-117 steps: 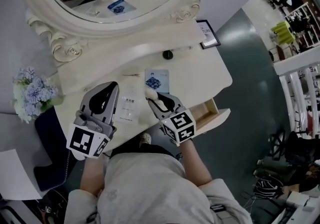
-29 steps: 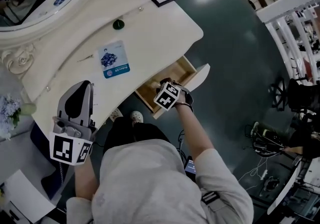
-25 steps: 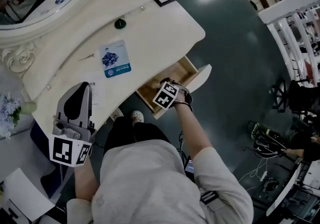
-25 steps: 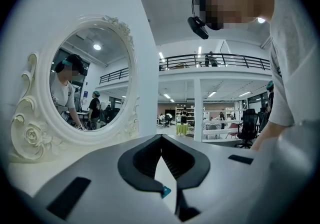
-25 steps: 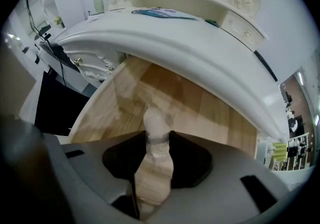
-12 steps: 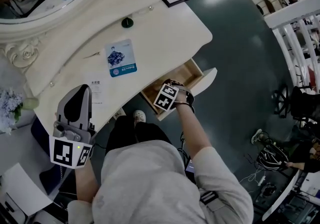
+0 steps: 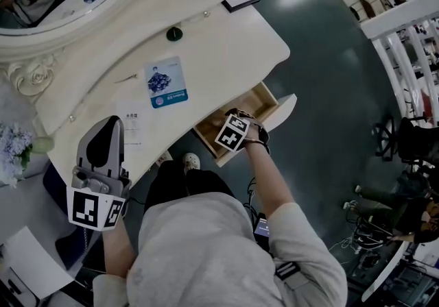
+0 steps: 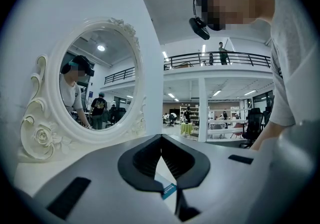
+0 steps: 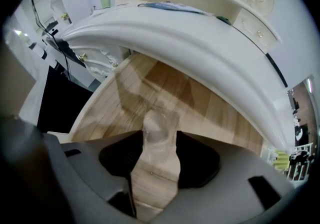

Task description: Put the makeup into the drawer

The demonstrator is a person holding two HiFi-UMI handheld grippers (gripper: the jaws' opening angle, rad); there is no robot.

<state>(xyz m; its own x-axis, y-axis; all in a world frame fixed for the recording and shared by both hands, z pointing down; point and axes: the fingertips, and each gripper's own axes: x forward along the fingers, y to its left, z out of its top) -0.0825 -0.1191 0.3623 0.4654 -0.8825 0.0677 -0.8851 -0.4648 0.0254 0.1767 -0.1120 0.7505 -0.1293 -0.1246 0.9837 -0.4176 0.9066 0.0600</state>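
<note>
Mirror [image 7: 82, 19] (ornate frm) & flowers [image 7: 12, 151]

Overhead, right-jaws close-up; shared drawer [image 7: 256, 102]

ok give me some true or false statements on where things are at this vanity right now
The drawer is pulled open. True.
The blue packet lies in the drawer. False: it lies on the tabletop.
The left gripper holds a packet. False: its fingers are together on nothing.
The right gripper points down into the drawer. True; its fingers have just been opening, with a clear item between them.
</note>
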